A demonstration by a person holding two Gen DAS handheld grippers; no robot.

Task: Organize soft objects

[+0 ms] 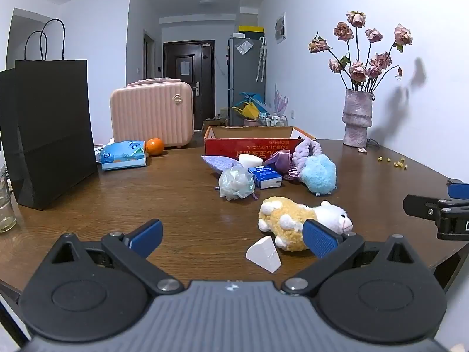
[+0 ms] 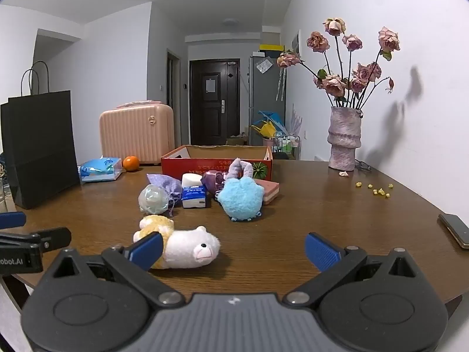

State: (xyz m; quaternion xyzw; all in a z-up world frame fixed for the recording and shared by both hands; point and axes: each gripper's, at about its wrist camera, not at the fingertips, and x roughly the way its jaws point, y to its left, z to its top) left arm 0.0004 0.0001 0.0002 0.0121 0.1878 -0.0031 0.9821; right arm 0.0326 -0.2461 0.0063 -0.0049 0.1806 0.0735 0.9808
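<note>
Left hand-held gripper point(image 1: 234, 239) and right hand-held gripper point(image 2: 234, 250) released, empty; fingertip hides sheep plush point(image 2: 178, 242) flank.

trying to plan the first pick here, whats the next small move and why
Probably ease the left gripper forward and a little right over the plush sheep. Both grippers are open and empty, the sheep lies nearest on the table, and the red cardboard box behind the pile is open.

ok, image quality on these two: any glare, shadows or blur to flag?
Left wrist: glare streaks on the glossy brown wooden table, strong fisheye bending at edges. Right wrist: the dried pink roses cast a soft grey shadow on the white wall; corners vignetted. Both sharp.
</note>
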